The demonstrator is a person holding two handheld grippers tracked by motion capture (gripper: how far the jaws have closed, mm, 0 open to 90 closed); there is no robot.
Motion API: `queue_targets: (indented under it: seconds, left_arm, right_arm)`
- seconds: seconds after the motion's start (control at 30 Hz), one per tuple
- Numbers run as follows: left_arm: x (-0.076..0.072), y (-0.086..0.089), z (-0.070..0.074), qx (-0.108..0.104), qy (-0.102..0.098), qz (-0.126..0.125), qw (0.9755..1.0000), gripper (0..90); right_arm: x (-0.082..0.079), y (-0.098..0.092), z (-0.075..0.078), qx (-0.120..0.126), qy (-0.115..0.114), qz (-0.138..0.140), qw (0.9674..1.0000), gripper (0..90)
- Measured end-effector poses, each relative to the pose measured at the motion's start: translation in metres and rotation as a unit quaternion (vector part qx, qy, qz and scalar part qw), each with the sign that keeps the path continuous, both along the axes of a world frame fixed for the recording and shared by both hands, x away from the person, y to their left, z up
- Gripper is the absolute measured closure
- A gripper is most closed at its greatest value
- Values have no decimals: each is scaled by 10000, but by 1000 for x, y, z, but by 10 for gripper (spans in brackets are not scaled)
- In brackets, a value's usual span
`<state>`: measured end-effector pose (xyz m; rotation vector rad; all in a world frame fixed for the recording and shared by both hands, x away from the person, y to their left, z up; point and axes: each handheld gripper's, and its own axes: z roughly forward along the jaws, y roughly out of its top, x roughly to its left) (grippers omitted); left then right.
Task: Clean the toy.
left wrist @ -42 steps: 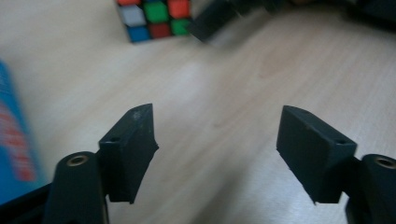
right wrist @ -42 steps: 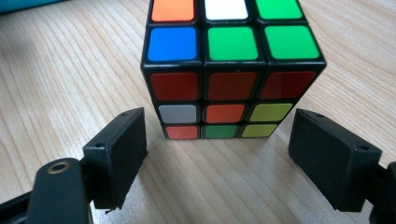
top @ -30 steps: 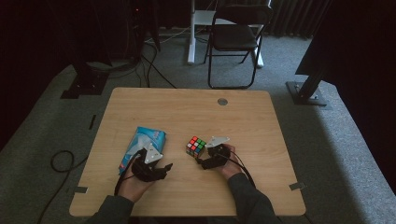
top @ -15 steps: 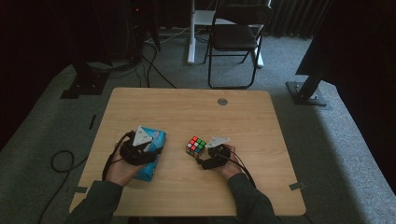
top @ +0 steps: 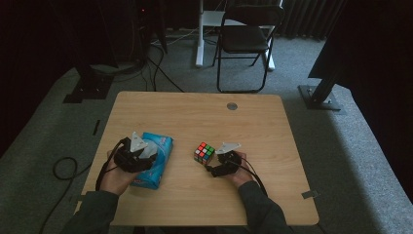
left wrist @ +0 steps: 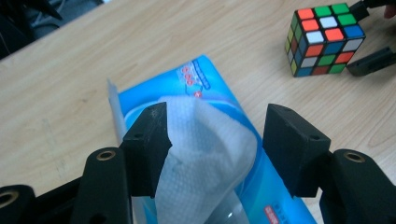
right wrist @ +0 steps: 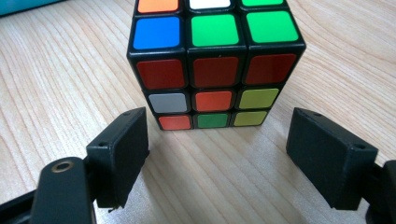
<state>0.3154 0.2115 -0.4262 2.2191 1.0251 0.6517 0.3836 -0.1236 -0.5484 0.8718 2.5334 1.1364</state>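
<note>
High view: the left gripper (top: 141, 155) hovers over a blue tissue pack (top: 157, 157) at the table's (top: 195, 117) left, the pack's long axis running away from the person. The right gripper (top: 217, 162) sits just behind a puzzle cube (top: 204, 152).

Left gripper view: the jaws, just opening, stand apart around a raised white tissue (left wrist: 205, 149); one pad touches it, no pinch.

Right gripper view: wide jaws, the cube (right wrist: 212, 65) just ahead, untouched.

tissue pack (left wrist: 224, 93) print, too small to read
</note>
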Motion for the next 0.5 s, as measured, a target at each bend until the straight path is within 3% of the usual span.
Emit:
queue_targets:
  seconds: [0.23,0.5]
  left_arm:
    - [2,-2,-11,222,84,30,9997,442]
    - [5,-4,-17,437,235,70,9987,562]
  right_arm:
    - [0,0,0,25,18,-4,10000,206]
    - [0,-1,0,26,18,-6,10000,206]
